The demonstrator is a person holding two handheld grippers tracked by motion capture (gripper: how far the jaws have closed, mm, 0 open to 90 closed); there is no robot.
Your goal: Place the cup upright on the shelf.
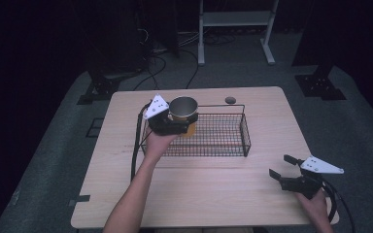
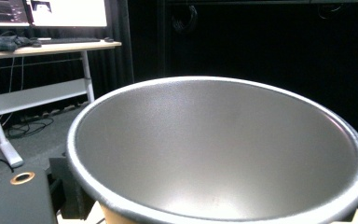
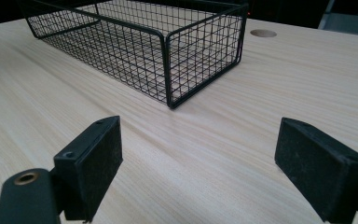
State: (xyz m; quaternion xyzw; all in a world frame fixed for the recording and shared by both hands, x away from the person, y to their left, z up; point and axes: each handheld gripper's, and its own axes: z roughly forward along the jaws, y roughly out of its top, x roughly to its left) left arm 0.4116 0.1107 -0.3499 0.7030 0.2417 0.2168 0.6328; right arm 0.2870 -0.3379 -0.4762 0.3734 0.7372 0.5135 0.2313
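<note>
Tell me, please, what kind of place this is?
Probably a lab or studio set up for recording. A light wooden table stands on grey carpet among dark curtains, with stand feet and loose cables behind it. The left gripper view shows a desk with monitors.

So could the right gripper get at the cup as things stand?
Probably not without a long reach: the right gripper sits open at the table's near right, and the left gripper already grips the cup over the basket.

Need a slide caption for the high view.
Left hand-held gripper holds a metal-lined cup over a wire basket; right one rests open.
</note>
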